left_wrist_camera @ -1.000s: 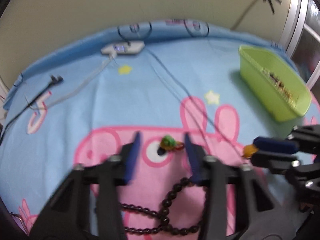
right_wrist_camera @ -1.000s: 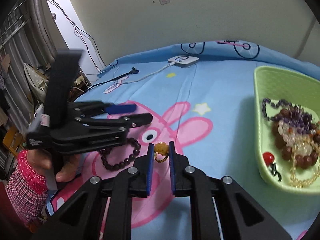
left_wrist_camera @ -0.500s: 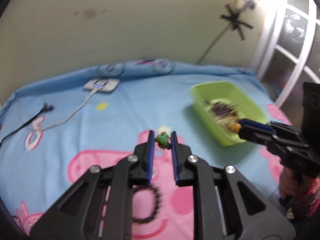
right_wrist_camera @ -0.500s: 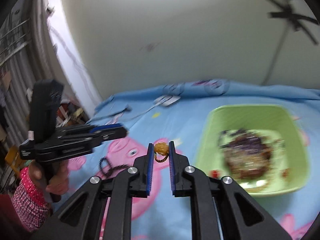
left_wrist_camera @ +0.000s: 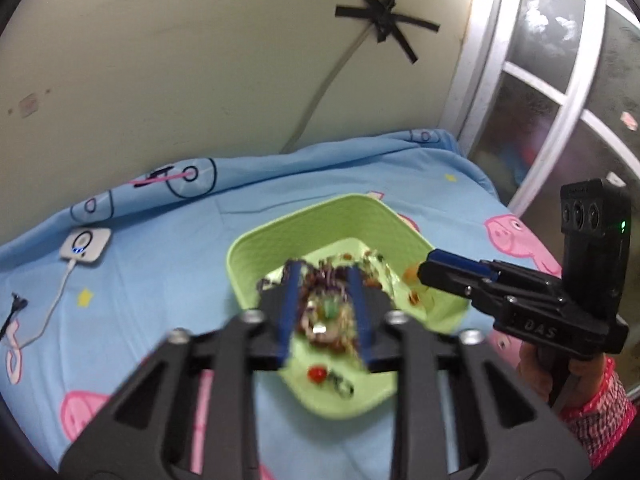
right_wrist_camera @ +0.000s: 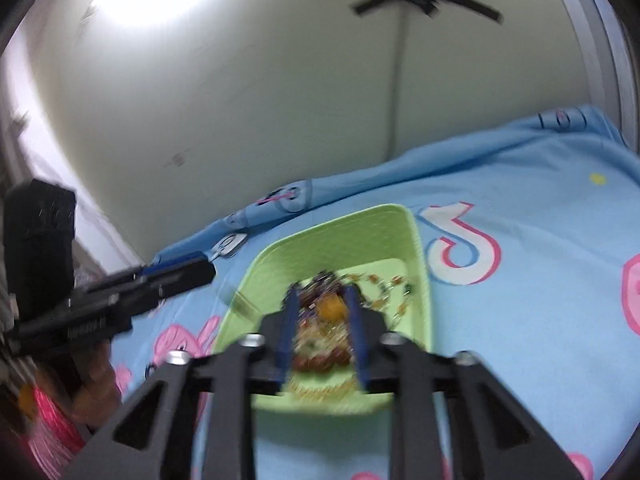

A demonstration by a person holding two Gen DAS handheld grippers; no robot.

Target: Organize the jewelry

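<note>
Left claw: positioned above the green tray. Its jaws are opening and stand moderately apart. A small green trinket shows between the blue pads; no pad presses on it. Motion blur prevents telling whether it is in the air or already on the pile.

Right claw: also above the green tray, entering the left wrist view from 3 o'clock. Its jaws are opening to a narrow gap. An amber bead piece shows between the pads with clearance on both sides. In the left wrist view an amber blur sits just off the claw tip, over the tray interior.

Tray contents: a heap of beaded bracelets and chains occupies the centre of the tray. A red bead item and a small dark piece lie at the 6 o'clock end, near the tray wall. A thin gold chain lies at 2 o'clock of the heap in the right wrist view.

Support surface: the tray rests on a bed covered by a blue cartoon-print sheet. A white charger with its cable lies on the sheet at 9 o'clock of the tray, well apart from it.

Operator: a hand with a red checked sleeve grips the right claw handle.
</note>
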